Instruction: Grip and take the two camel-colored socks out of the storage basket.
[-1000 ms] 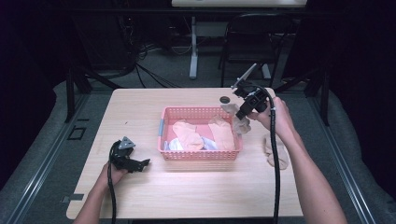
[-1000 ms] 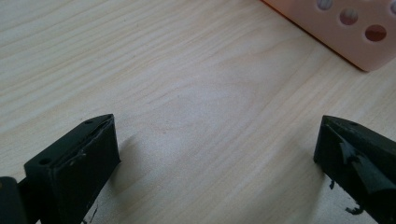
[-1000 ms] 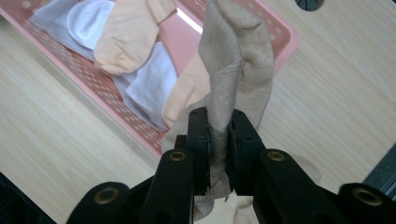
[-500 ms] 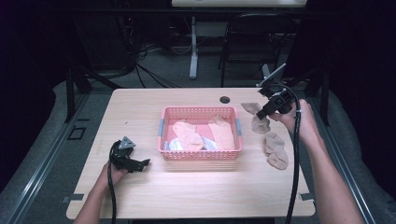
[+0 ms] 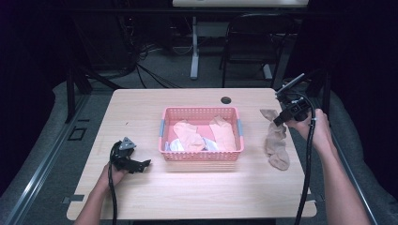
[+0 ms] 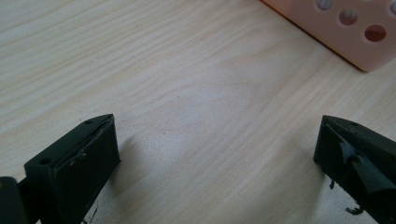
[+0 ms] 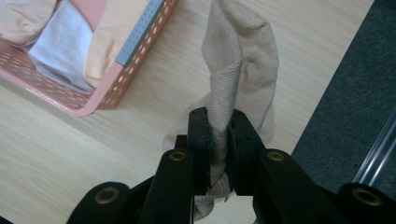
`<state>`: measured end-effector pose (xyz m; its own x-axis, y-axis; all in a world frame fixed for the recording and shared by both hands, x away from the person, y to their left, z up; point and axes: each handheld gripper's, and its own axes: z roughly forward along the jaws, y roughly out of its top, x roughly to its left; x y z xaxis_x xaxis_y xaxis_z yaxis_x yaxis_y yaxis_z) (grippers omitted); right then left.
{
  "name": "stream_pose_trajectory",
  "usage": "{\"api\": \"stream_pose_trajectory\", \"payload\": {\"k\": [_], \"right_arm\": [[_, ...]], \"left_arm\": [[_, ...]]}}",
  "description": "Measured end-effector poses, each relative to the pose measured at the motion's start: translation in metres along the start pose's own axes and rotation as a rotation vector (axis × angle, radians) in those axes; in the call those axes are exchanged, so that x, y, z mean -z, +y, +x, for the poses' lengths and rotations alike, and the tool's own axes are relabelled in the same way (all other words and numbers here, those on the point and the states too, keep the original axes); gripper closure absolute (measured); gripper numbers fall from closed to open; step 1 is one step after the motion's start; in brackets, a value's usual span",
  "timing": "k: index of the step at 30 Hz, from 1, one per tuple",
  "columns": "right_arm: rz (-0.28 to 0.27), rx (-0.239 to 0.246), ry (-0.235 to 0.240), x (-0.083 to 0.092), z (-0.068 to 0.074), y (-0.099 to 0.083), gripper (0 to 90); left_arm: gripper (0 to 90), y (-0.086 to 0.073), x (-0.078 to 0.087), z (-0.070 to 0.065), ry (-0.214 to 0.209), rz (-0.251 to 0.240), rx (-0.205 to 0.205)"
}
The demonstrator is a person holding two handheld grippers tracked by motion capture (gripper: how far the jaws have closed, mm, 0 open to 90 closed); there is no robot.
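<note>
Near left: black two-jaw left gripper [image 5: 141,164], resting on the pale wooden table [image 5: 197,192], jaws spread wide with bare tabletop between them.

Centre: pink perforated plastic basket [image 5: 202,153], holding peach-coloured socks [image 5: 190,136] and a folded pale blue-white cloth [image 5: 174,146].

Right: long beige knitted sock [image 5: 276,140], draped on the table to the right of the basket, its upper end lifted. Black two-jaw right gripper [image 5: 278,121], jaws nearly together and pinching that upper end of the sock.

Far: small dark round grommet hole [image 5: 225,100] in the tabletop, beyond the basket.

Risk, as judged: the pinch takes only a narrow fold of fabric, so a quick pull could let the sock slide free; the trailing toe lies near the table's right edge and could slip over it.

Views compared: the right gripper view shows the fabric squeezed between the pads [image 7: 203,154]; the high view gives the sock's whole length. The left gripper view shows the basket's corner [image 6: 355,37] close by.
</note>
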<state>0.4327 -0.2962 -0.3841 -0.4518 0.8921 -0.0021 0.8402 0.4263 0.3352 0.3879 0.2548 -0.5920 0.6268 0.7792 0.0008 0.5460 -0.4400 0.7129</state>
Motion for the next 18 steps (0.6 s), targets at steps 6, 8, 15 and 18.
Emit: {"api": "stream_pose_trajectory", "payload": {"k": [6, 8, 15, 18], "right_arm": [[0.033, -0.027, 0.012, -0.028, -0.008, -0.010, 81.2], [0.045, -0.040, 0.017, -0.040, -0.009, -0.012, 81.2], [0.090, -0.058, 0.047, -0.079, -0.012, -0.020, 80.0], [0.096, -0.064, 0.042, -0.093, -0.010, -0.024, 79.0]], "left_arm": [[0.0, 0.000, 0.000, 0.000, 0.000, 0.000, -0.001], [0.0, 0.000, 0.000, 0.000, 0.000, 0.000, 0.000], [0.0, 0.000, 0.000, 0.000, 0.000, 0.000, 0.000], [0.0, 0.000, 0.000, 0.000, 0.000, 0.000, -0.001]]}}
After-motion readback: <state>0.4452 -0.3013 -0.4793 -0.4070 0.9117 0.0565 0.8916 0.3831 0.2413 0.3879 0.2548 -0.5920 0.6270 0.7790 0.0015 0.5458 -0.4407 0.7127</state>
